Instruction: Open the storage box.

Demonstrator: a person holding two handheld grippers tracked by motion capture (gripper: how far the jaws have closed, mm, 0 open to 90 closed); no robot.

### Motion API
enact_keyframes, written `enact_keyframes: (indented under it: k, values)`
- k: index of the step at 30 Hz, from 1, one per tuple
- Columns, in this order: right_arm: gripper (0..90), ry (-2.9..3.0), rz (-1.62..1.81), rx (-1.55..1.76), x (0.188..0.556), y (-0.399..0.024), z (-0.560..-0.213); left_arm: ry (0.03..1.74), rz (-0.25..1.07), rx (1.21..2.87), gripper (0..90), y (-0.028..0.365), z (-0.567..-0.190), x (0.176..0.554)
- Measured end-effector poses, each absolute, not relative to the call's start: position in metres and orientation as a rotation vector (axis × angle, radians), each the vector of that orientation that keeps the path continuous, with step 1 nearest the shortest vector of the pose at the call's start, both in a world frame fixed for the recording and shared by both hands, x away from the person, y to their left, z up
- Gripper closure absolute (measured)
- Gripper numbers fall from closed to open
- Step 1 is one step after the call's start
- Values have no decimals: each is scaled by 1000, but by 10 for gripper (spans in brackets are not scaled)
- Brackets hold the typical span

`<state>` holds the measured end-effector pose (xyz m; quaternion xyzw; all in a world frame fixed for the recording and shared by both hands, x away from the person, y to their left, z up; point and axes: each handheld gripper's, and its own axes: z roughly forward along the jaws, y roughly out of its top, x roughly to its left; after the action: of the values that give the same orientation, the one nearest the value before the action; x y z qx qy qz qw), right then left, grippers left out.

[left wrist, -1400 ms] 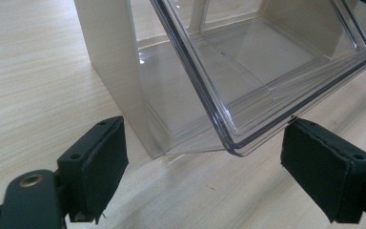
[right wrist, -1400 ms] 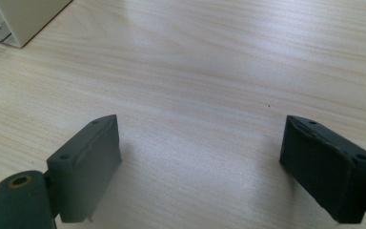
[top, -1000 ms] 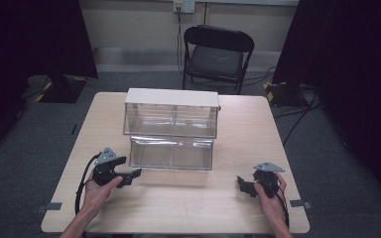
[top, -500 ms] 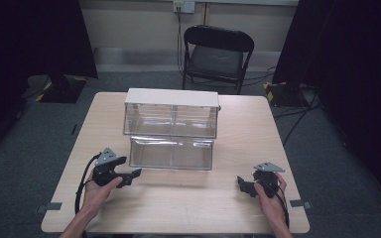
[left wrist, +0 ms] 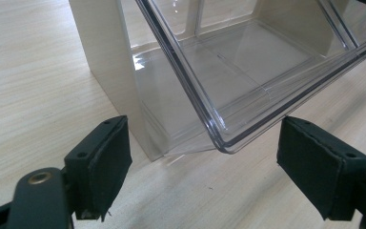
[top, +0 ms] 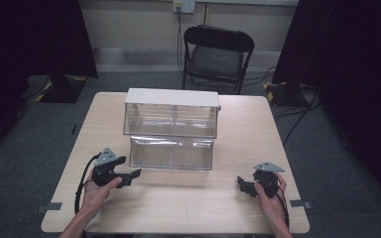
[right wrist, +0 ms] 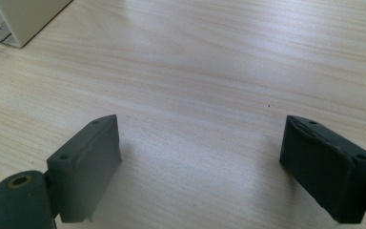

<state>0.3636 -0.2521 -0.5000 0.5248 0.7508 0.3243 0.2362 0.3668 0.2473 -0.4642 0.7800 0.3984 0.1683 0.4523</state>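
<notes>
Drawer cabinet of clear plastic stands mid-table, its lower drawer pulled out toward the person. The left gripper, held in the left hand, has its jaws spread wide and empty, just beside the drawer's front left corner, which hangs between the pads without touching them. The right gripper, in the right hand, is also wide open over bare wooden table, well apart from the cabinet. A folding chair stands beyond the table.
</notes>
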Motion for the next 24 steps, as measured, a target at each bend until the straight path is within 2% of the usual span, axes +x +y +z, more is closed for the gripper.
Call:
enact_keyframes:
  k: [24]
  values:
    - [128, 2059, 889, 1439, 364, -252, -500, 964, 422, 1903, 168, 247, -462, 365]
